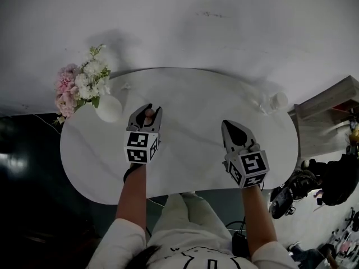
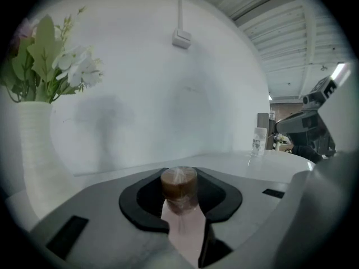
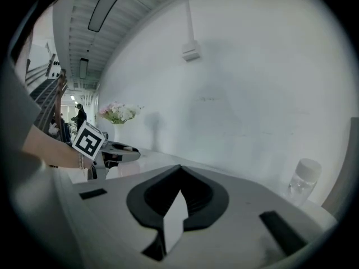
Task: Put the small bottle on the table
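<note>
The small bottle is pinched just under its brown cap between the jaws of the left gripper. It is held upright over the left part of the white table, near the vase. The right gripper is pressed together on nothing. The placing step is judged to be in hand. Whether the base is down cannot be told. It is to be settled on bare tabletop before the jaws are spread.
</note>
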Demonstrator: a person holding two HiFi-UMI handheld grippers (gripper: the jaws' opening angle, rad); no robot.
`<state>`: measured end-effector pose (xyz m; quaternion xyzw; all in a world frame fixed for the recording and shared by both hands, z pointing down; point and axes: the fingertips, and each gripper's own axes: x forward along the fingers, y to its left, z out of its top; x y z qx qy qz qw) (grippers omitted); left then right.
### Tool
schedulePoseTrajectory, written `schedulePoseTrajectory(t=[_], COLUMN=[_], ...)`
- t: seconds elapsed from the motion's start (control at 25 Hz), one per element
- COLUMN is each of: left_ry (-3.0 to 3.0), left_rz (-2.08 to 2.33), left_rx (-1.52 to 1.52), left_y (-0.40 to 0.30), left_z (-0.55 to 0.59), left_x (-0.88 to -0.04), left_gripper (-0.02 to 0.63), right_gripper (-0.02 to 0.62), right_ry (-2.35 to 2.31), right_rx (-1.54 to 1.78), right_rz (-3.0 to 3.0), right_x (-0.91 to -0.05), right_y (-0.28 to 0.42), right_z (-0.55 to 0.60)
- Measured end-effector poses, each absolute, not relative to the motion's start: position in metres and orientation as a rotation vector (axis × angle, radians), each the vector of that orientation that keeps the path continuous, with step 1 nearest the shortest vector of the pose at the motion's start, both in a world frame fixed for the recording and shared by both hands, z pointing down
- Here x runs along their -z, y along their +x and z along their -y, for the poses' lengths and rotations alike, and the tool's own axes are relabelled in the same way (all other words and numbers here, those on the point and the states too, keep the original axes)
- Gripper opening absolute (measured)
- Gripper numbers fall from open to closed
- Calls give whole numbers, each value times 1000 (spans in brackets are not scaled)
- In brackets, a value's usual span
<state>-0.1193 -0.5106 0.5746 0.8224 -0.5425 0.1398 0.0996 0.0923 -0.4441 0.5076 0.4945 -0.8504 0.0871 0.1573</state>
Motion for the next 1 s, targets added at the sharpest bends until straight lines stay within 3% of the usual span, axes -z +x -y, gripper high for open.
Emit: schedulePoseTrajectory(t=[1.0], left_ry=[2483], left_rz=[1555], left_rx=[-566], left_y=[-107], left_z=[513], left_x=[-613], left_gripper=[124], right_gripper=[-6], right_ry=[1392], right_rx=[-317], right_rz=[2426], right_x=[-529], right_y=[88], right_z=[430])
